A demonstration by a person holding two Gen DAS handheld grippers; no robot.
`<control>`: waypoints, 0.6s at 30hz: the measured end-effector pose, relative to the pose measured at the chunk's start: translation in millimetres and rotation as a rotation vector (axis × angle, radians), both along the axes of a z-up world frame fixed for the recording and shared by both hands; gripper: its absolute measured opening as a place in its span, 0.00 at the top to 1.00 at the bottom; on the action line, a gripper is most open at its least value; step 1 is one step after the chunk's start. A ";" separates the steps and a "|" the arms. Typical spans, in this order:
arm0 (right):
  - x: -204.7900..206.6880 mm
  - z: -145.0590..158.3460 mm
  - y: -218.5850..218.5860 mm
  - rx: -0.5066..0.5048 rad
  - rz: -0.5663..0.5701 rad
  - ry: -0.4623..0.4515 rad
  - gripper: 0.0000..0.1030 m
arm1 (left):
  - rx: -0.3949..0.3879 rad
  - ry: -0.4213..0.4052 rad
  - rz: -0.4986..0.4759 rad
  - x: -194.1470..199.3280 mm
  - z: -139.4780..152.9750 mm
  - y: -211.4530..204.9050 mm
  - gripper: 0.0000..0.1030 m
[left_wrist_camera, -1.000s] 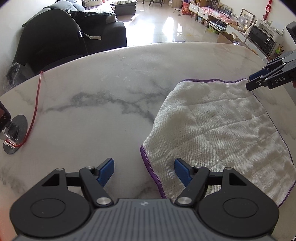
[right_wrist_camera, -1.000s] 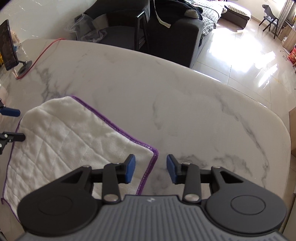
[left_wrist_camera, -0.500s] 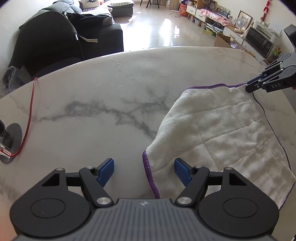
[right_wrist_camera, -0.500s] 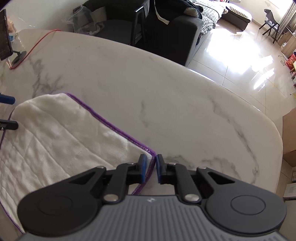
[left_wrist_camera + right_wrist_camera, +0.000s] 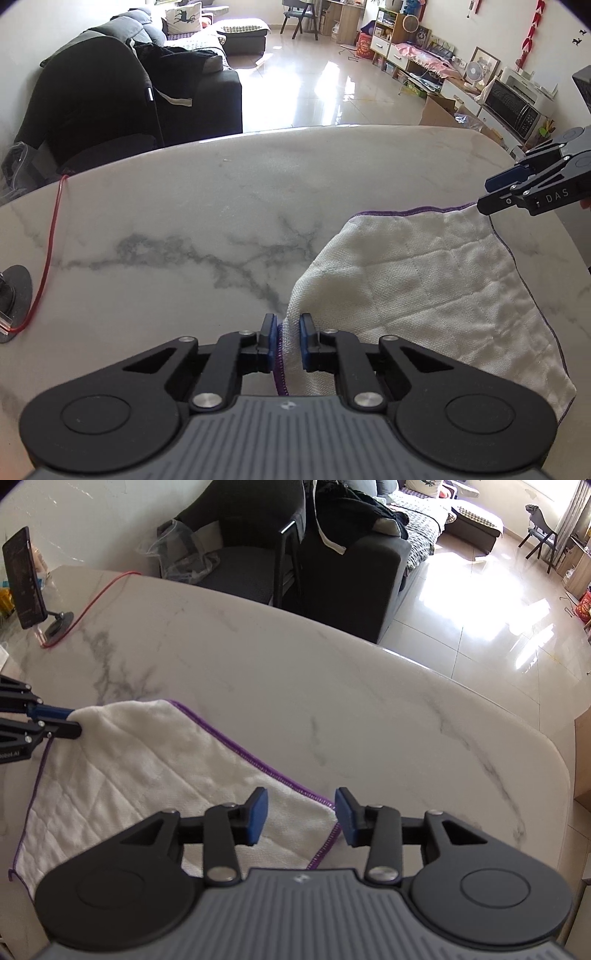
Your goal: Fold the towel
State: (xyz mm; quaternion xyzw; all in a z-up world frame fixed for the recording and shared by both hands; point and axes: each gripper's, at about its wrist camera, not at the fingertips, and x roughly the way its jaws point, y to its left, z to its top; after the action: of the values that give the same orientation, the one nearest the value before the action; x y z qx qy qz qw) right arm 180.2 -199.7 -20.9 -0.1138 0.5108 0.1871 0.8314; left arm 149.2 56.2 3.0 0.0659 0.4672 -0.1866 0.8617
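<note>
A white quilted towel with purple stitched edging lies on the marble table. My left gripper has its jaws closing, with the blue pads pinching the towel's near left corner, which is drawn up between them. In the right wrist view the left gripper holds that corner off the table. My right gripper has its jaws opening above the towel's other corner. That corner lies flat below the pads, untouched. From the left wrist view the right gripper hovers at the towel's far right corner.
A phone on a stand sits at the table's left end with a red cable running off the edge. A dark armchair and sofa stand behind the table. The table's rounded edge is near on the right.
My left gripper has gone from wide open to pinched on the towel's corner, lifting it. My right gripper closed at its corner half a second ago, then opened again and rose slightly.
</note>
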 end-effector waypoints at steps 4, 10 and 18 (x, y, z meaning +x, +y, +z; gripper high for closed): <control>-6.2 7.3 13.7 0.011 0.033 -0.010 0.56 | -0.015 -0.048 -0.096 -17.6 10.9 -16.2 0.89; -15.8 15.7 31.6 0.043 0.081 -0.013 0.55 | -0.033 -0.062 -0.232 -44.6 12.9 -48.1 0.88; -36.7 19.8 64.4 0.105 0.177 0.005 0.56 | -0.048 0.011 -0.288 -60.6 -14.9 -73.0 0.85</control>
State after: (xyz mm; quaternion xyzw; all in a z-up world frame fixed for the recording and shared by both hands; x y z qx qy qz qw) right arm 143.5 -135.3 -1.2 -0.1142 0.4905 0.2865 0.8150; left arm 88.6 -16.8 -11.9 0.1106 0.4533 -0.3197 0.8247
